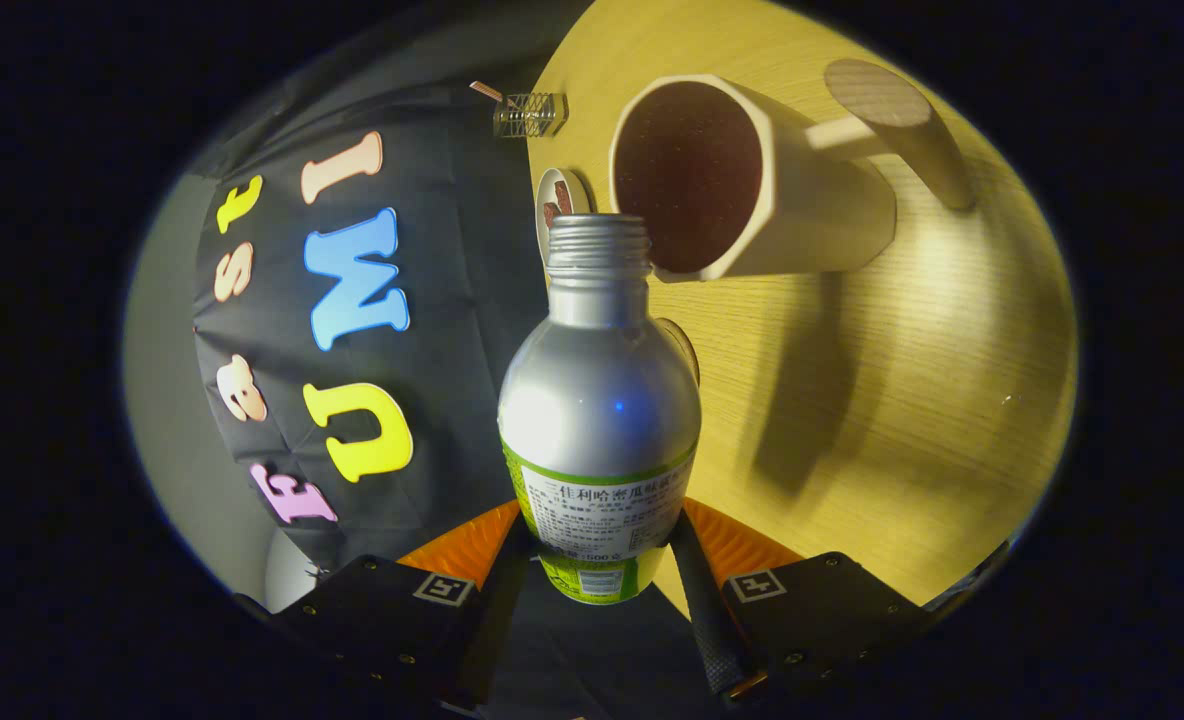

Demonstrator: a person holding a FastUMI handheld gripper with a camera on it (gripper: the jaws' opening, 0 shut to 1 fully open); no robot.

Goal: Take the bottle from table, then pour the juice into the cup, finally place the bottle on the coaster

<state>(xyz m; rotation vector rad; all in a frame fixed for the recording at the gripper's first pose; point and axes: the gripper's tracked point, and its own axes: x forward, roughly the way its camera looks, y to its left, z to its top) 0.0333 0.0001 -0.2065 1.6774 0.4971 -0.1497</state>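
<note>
Here the gripper (600, 560) has both fingers pressed against the lower sides of the bottle (600, 410), which sits clamped between them with its open neck pointing ahead. Just beyond the neck, the cup (752, 180) shows its dark inside and a wooden handle (892, 120), standing on the tabletop (932, 400) near its edge by the booth wall. A small round coaster (558, 200) lies beside the cup at that edge.

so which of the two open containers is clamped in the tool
The silver bottle, between the tool fingers, which press on its labelled lower body. The cream cup lies beyond the bottle's uncapped mouth, ungripped.
</note>
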